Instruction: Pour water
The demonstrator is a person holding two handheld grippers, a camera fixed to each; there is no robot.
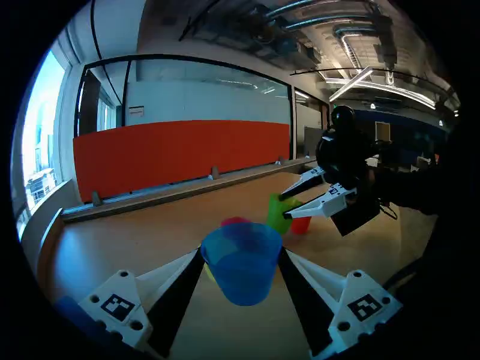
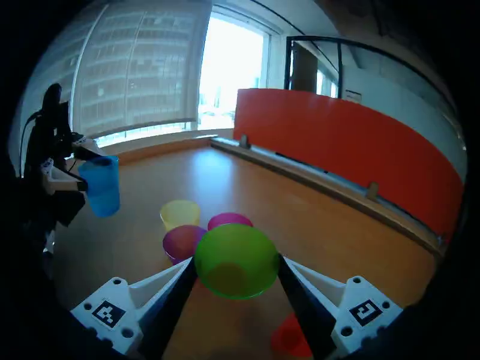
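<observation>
The left tongs [image 1: 242, 259] are closed on a blue cup [image 1: 242, 273], a finger pressed on each side, and the cup is held upright above the bench [image 1: 150, 234]. The right tongs [image 2: 237, 267] are closed in the same way on a green cup [image 2: 236, 261], which is also carried clear of the bench. Whether water lies in either cup cannot be told.

The pour is judged not yet begun, since the blue cup is well apart from the green cup, off to its left in the right gripper view. For a clean pour, the giving cup should be brought just above the rim of the receiving cup. The receiving cup should be kept level, and the tilt made slowly so that the stream falls inside. Both grips should be kept firm, because smooth plastic walls may slip between the fingers.

Below and just beyond the green cup, a yellow cup [image 2: 179, 213], a purple cup [image 2: 181, 241] and a pink cup [image 2: 229, 219] are grouped on the bench. A red cup [image 2: 288, 339] stands nearer, under the green cup's right side. These could be knocked if either cup is lowered, so the work is best kept above them. Far behind the green cup, an orange panel [image 2: 360, 144] runs along the bench's edge.
</observation>
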